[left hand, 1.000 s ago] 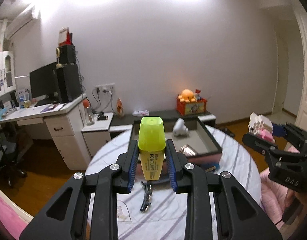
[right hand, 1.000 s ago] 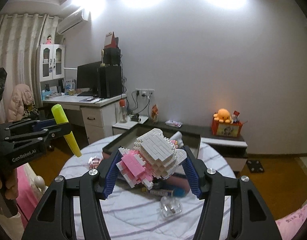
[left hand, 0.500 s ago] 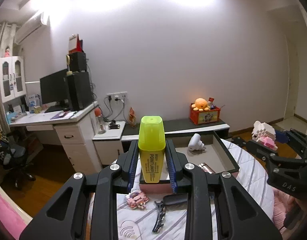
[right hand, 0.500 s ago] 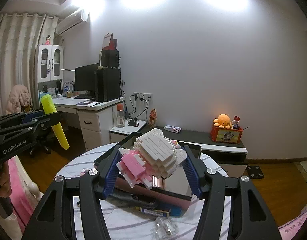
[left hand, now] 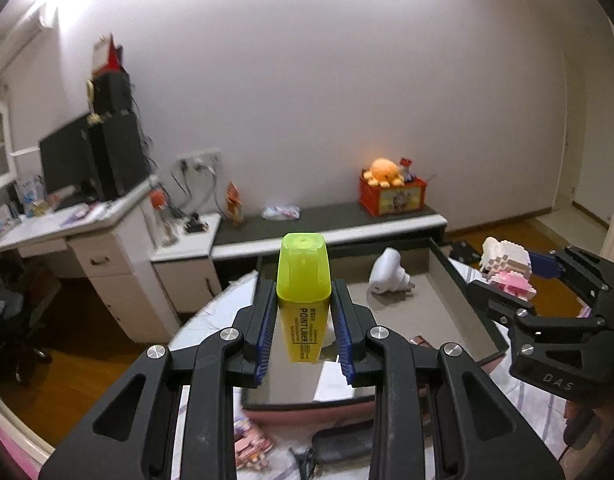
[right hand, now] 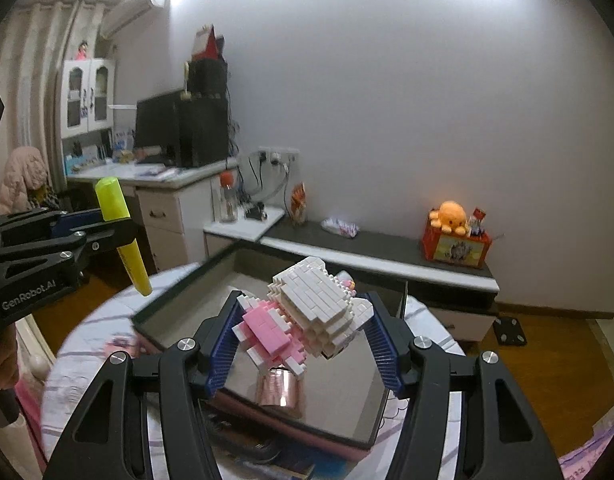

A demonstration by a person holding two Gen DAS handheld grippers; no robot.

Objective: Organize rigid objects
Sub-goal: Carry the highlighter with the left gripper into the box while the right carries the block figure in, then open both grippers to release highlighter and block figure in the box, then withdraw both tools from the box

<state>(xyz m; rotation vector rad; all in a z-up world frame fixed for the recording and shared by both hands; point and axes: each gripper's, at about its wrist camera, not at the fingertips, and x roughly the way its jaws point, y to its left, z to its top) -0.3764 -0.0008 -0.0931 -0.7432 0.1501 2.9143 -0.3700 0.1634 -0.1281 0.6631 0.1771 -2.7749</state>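
Note:
My left gripper (left hand: 303, 312) is shut on a yellow highlighter (left hand: 303, 292), held upright above the near end of the dark tray (left hand: 463, 280); both also show in the right wrist view, the left gripper (right hand: 107, 236) with the highlighter (right hand: 123, 236). My right gripper (right hand: 303, 340) is shut on a pink and white brick model (right hand: 307, 312), held over the tray (right hand: 179, 292); the left wrist view shows the right gripper (left hand: 519, 272) with the model (left hand: 505, 264) by the tray's right rim. A white plug (left hand: 389, 272) lies inside the tray. A shiny copper cylinder (right hand: 277, 386) lies in the tray under the model.
The tray stands on a round table with a striped cloth (left hand: 527, 396). A pink trinket (left hand: 249, 442) and a dark hair clip (left hand: 335, 444) lie in front of the tray. A white desk (left hand: 103, 240) and a low bench (left hand: 327, 224) stand behind the table.
Both grippers have moved forward and lower over the tray with their objects still held. The tray now fills more of both views.

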